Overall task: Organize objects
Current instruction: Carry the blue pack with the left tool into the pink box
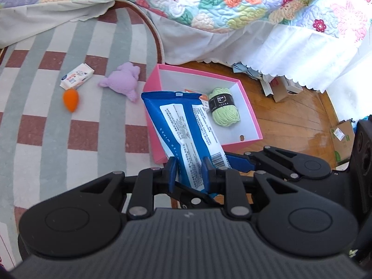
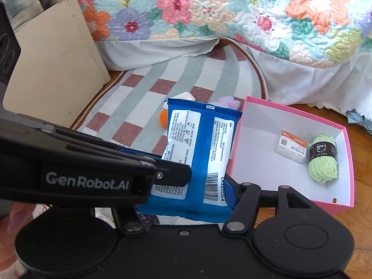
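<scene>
My left gripper [image 1: 189, 174] is shut on the lower end of a blue wipes pack [image 1: 183, 125], held upright beside the pink box [image 1: 153, 81]. In the right wrist view the same pack [image 2: 202, 153] sits between my right gripper's [image 2: 193, 186] fingers, which press its sides; the left gripper crosses in front from the left. The pink box [image 2: 348, 167] holds a green yarn ball [image 1: 224, 109] [image 2: 323, 165] and a small orange-labelled packet [image 2: 291, 146]. On the rug lie a purple plush bunny [image 1: 123, 81], an orange egg-shaped toy [image 1: 71, 100] and a white tissue pack [image 1: 76, 75].
A bed with a floral quilt [image 1: 209, 4] and white skirt [image 1: 290, 53] runs along the far side. A beige cabinet [image 2: 53, 65] stands at the left. Small cardboard boxes [image 1: 281, 88] lie under the bed edge. The checked rug [image 1: 34, 139] meets the wood floor [image 1: 297, 121].
</scene>
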Available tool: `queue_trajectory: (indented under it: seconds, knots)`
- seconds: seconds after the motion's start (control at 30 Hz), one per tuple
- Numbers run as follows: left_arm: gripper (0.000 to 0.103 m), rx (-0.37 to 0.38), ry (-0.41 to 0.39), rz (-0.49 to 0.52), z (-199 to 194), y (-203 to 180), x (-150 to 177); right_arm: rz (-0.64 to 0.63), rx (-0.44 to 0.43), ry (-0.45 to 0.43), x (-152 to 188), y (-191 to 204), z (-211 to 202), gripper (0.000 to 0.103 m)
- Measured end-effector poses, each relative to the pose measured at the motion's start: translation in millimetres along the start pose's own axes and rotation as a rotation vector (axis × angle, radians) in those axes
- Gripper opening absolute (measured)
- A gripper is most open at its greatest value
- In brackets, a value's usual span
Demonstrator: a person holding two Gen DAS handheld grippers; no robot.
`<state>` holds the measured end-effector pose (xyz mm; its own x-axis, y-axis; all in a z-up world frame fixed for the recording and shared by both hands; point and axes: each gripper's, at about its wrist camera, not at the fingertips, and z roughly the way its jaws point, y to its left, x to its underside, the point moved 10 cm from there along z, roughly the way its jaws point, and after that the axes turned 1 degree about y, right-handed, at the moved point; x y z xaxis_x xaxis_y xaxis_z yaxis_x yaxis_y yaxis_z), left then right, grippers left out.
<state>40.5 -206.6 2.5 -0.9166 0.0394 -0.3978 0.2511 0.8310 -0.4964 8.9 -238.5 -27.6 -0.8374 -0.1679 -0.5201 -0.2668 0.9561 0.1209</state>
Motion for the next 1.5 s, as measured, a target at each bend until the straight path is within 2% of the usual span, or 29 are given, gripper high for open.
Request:
queue_trajectory:
  seconds: [0.3,0.5,0.6,0.77,1.0,1.17,1.5]
  knots:
    - [0.021,0.036,0.039,0.002,19,-14,-12,0.026,0.031,-0.001,-2,-23,-1,0.068]
    - [0.021,0.095,0.058,0.019,30,-31,-31,0.049,0.061,-0.03,-11,-45,-10,0.068]
    - [0.022,0.083,0.067,0.049,41,-38,-40,0.06,0.063,-0.04,-17,-57,-7,0.068]
    - [0.022,0.078,0.103,0.062,78,-41,-56,0.1,0.074,-0.042,-22,-84,12,0.067]
    - [0.022,0.117,0.157,0.048,125,-45,-67,0.171,0.059,-0.022,-18,-126,35,0.067]
    - [0.022,0.084,0.172,0.067,153,-49,-71,0.183,0.062,-0.001,-15,-145,54,0.067]
    - [0.022,0.065,0.252,0.049,214,-44,-66,0.226,0.038,0.063,7,-183,95,0.067]
